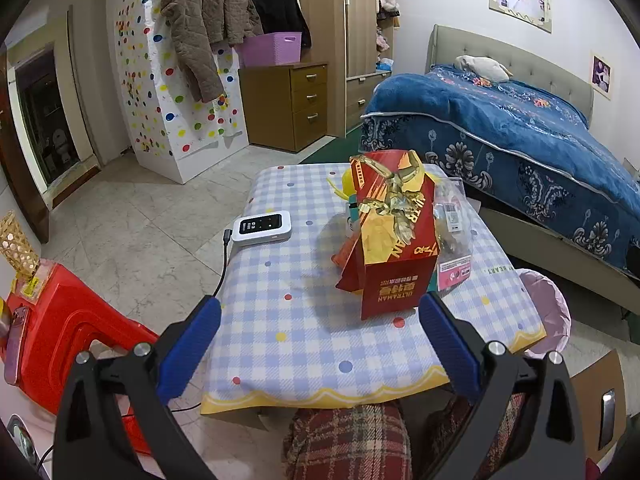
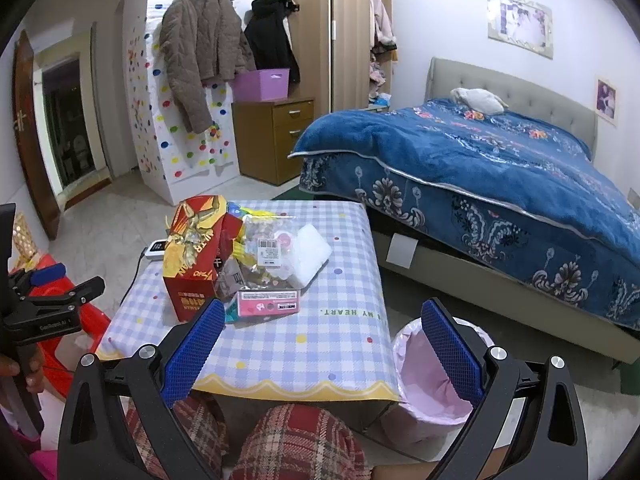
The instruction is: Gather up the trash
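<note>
A small table with a blue checked cloth [image 1: 304, 320] [image 2: 340, 344] holds a pile of trash. A red and gold Ultraman box [image 1: 394, 236] [image 2: 194, 252] stands tilted at the pile's front. Clear plastic wrappers [image 2: 288, 252] [image 1: 452, 216] and a pink card pack [image 2: 268, 302] [image 1: 454, 272] lie beside it. A bin with a pink liner [image 2: 428, 376] [image 1: 548, 312] stands on the floor right of the table. My left gripper [image 1: 320, 348] is open and empty at the table's near edge. My right gripper [image 2: 320, 354] is open and empty, above the near edge and the bin.
A white device with a black cable [image 1: 262, 227] lies on the table's left side. A red plastic stool [image 1: 68, 336] stands at the left. A bed with a blue blanket [image 2: 500, 184] fills the right. My plaid-clad legs [image 2: 300, 444] are under the table's near edge.
</note>
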Available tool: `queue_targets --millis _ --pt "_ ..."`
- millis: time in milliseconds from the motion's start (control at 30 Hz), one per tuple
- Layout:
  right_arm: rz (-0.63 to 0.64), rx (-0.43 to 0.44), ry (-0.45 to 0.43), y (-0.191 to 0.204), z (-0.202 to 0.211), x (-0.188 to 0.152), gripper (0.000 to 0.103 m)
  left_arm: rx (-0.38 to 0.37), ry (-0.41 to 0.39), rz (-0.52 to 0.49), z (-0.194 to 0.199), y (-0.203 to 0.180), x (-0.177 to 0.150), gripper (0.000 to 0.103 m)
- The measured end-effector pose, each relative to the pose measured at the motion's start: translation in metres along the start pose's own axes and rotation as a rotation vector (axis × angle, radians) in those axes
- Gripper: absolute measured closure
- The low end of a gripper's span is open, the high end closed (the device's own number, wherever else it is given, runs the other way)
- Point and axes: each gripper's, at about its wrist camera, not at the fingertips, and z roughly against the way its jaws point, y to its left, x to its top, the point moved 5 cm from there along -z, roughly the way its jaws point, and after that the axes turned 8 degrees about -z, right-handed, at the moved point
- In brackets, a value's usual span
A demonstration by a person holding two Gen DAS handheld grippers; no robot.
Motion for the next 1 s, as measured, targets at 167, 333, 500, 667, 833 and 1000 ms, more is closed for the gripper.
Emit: queue_targets --millis 167,333,500,667,833,1000 --pt "-0.003 -0.003 0.003 -0.0004 -0.0013 -0.0012 0.006 0.000 0.000 -0.001 -0.0001 -0.0002 0.0003 0.007" --pt "-0.002 -0.001 0.003 -0.0005 -0.0011 -0.0022 0.006 -0.001 0.001 0.000 -0.0001 -0.0003 0.0002 0.007" --pt "-0.003 -0.001 0.004 -0.0006 -0.0011 -0.0018 0.006 -0.001 0.000 0.000 0.0000 0.0001 0.0006 0.007" --pt "-0.003 -0.002 0.005 -0.0007 -0.0011 -0.0022 0.006 -0.001 0.001 0.001 -0.0001 0.0002 0.0005 0.007" --pt "-0.005 0.000 0.005 -0.0010 -0.0009 -0.0033 0.006 0.000 0.001 -0.001 -0.0001 -0.0009 -0.0002 0.007" --pt "-0.005 -0.001 0.006 -0.0011 -0.0011 -0.0028 0.006 -0.001 0.002 0.001 -0.0002 -0.0003 0.0002 0.007"
